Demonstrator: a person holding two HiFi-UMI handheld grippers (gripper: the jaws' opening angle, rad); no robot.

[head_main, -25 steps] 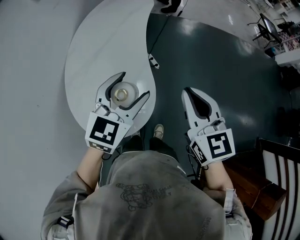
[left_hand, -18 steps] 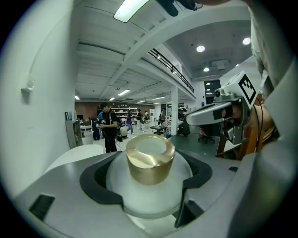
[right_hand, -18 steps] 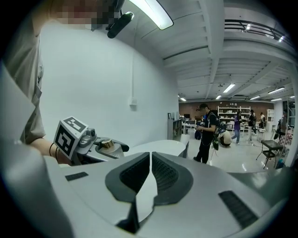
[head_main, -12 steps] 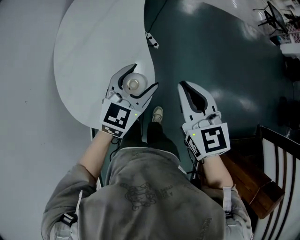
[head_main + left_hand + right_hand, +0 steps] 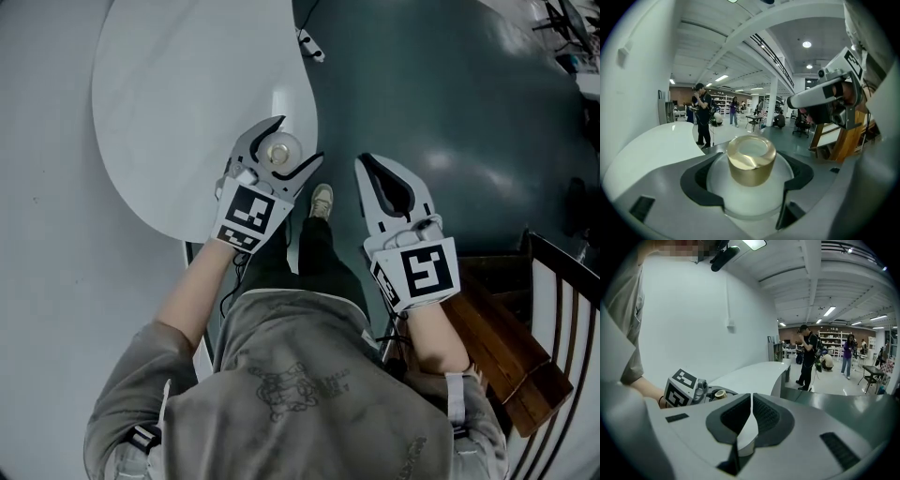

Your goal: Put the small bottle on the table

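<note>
Gold-capped small bottle (image 5: 278, 150) sits grasped in my left fingers (image 5: 247, 152) at the counter (image 5: 169, 112) edge; right fingers (image 5: 373, 208) clenched, empty.

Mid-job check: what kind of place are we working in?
Probably an open-plan lab or workshop hall: a long curved white table, shelving at the far end, and people standing about a wide floor under ceiling strip lights.

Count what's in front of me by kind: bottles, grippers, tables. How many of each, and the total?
small bottle: 1
grippers: 2 (left gripper, right gripper)
table: 1
Total: 4
</note>
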